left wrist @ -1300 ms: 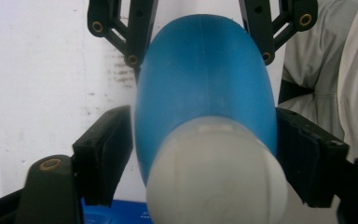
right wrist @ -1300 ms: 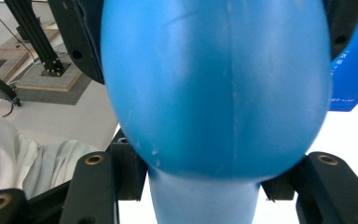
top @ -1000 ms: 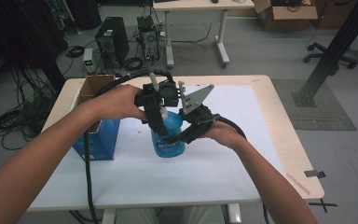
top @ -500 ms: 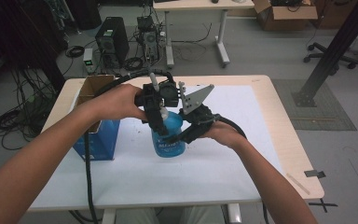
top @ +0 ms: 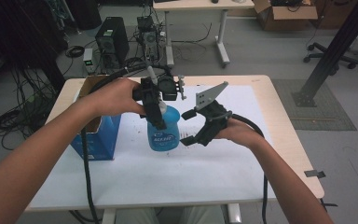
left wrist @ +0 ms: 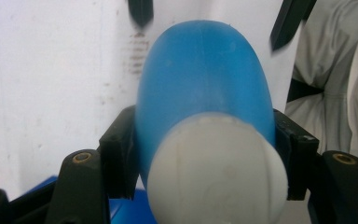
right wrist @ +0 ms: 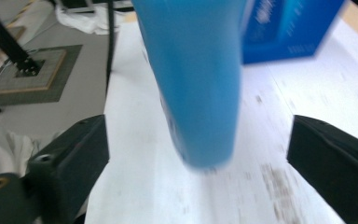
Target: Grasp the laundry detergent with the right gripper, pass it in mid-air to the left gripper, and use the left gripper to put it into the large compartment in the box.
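A blue plastic bottle (top: pixel 164 134) with a white cap stands upright over the white sheet at the table's middle. My left gripper (top: pixel 157 116) comes down from above and is shut on the bottle's upper part. In the left gripper view the black pads (left wrist: pixel 119 158) press both sides of the bottle (left wrist: pixel 205 79) just under its cap. My right gripper (top: pixel 187 127) is just right of the bottle, and its jaws have just been opening. In the right gripper view the right gripper (right wrist: pixel 198 140) stands open with the bottle (right wrist: pixel 191 70) between its jaws, untouched.
An open blue box (top: pixel 95 140) sits at the table's left, close behind my left forearm, and also appears in the right gripper view (right wrist: pixel 289 28). The white sheet (top: pixel 242 172) has bare room in front and to the right. Cables trail from both grippers.
My right gripper has let go of the bottle, opened its jaws wide and drawn back a little to the right. The left gripper keeps its hold on the bottle.
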Tool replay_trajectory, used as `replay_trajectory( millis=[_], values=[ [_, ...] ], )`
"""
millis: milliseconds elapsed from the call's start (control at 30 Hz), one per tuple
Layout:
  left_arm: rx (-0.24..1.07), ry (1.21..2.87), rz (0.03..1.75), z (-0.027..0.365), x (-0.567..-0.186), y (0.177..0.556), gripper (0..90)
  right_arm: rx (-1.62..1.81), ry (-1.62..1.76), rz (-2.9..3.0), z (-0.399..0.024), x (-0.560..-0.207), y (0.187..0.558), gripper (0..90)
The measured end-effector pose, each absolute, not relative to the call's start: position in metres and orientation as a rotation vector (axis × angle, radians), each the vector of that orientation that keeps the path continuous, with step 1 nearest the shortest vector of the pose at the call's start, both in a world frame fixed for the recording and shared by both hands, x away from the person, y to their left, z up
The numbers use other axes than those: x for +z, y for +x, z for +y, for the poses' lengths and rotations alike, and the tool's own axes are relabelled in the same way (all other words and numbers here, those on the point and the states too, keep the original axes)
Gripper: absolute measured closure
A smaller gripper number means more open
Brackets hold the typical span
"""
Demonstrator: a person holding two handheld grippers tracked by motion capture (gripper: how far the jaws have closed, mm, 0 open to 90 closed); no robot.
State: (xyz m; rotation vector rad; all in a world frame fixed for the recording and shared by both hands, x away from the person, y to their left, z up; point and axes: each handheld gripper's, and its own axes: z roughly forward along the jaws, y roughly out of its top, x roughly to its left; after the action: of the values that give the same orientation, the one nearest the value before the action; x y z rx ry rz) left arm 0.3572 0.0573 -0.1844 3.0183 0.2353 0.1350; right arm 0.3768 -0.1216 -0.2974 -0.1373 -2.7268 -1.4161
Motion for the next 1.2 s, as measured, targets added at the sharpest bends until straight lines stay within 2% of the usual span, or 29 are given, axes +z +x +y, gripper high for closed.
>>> replay_trajectory(
  millis=[233,467,700,967,1200],
  values=[
    [0.14,2.982,0.439,0.069,-0.164,0.367,37.9,-1.351,-0.318,-2.82,-0.158,-0.288,0.376,1.3],
    [0.218,2.929,0.639,0.081,-0.136,0.376,37.9,-1.257,-0.422,-2.897,-0.19,-0.272,0.373,0.3],
    [0.23,2.85,0.814,0.096,-0.111,0.38,37.9,-1.226,-0.448,-2.959,-0.208,-0.259,0.367,0.8],
    [0.323,2.767,1.019,0.113,-0.082,0.382,37.9,-1.173,-0.442,-3.04,-0.224,-0.249,0.363,1.4],
    [0.359,2.619,1.278,0.14,-0.065,0.386,37.9,-1.151,-0.458,-3.073,-0.237,-0.245,0.362,1.8]
  ],
)
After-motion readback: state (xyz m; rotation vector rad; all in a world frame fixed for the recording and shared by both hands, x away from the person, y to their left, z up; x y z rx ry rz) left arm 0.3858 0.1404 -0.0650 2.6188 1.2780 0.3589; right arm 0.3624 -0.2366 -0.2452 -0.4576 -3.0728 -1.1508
